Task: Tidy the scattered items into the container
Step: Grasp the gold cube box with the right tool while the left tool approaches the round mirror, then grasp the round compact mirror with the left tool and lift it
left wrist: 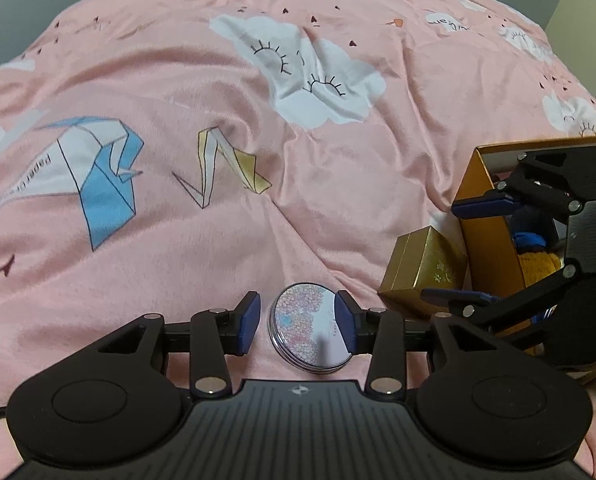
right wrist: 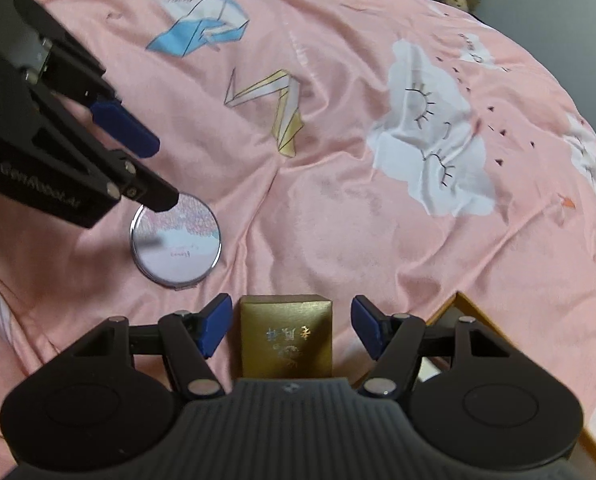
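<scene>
Now I am straddling the round compact (left wrist: pixel 312 330) with my left tongs (left wrist: pixel 298 322), parted, not yet pinching; my right tongs (right wrist: pixel 291 326), wide, are bracketing the gold box (right wrist: pixel 285 338) beside the container (left wrist: pixel 484 208), readying both lifts.

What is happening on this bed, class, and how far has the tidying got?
A person works two hand-held claws over a pink bedspread. The left claw straddles a round floral tin: one pad is at its rim, the other stands clear. The right claw is open around a small gold box, not touching it. Both items lie on the bedspread, outside the orange container, which stands beside the gold box and already holds soft blue and yellow things.
</scene>
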A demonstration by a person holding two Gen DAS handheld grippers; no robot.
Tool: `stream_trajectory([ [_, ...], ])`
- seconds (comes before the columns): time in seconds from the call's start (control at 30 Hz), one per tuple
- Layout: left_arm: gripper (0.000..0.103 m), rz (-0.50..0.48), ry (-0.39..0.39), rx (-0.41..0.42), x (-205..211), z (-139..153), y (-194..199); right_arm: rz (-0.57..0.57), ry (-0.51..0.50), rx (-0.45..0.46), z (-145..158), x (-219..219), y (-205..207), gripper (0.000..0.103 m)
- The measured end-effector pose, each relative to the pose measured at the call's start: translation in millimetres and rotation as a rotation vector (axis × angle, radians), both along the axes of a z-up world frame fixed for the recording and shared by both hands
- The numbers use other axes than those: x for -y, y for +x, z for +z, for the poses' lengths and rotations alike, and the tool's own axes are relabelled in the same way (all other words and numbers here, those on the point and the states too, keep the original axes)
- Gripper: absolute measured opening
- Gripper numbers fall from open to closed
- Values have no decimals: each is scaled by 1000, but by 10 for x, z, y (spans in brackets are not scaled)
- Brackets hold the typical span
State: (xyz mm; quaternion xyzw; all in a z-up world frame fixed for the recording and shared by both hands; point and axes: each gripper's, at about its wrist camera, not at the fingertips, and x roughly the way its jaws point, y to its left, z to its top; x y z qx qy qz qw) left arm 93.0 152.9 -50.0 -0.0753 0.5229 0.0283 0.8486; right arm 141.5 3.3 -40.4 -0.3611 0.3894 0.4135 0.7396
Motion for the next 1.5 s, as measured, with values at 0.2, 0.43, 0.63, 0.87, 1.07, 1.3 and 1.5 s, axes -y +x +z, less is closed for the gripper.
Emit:
stream_trajectory([
  [0.2, 52, -15, 5, -13, 27, -68, 12, 41, -94, -1, -163, -144, 109, 79],
  [0.43, 52, -11, 40, -30, 71, -143, 3, 51, -147, -34, -323, -205, 188, 79],
  [0.63, 52, -19, 56, -16, 90, -147, -32, 53, -138, -16, -366, -201, 165, 75],
  [0.87, 55, -57, 82, -2, 148, -143, -58, 33, -71, -43, -291, -137, 151, 66],
  [1.07, 55, -32, 101, -61, 156, -278, -34, 64, -37, -48, -269, -104, 56, 64],
  [1.3, 59, 11, 95, -110, 233, -445, 85, 63, -39, -38, -283, -76, 27, 64],
  [1.5, 66, 20, 62, -113, 224, -534, 138, 64, -54, -28, -300, -69, -7, 65],
])
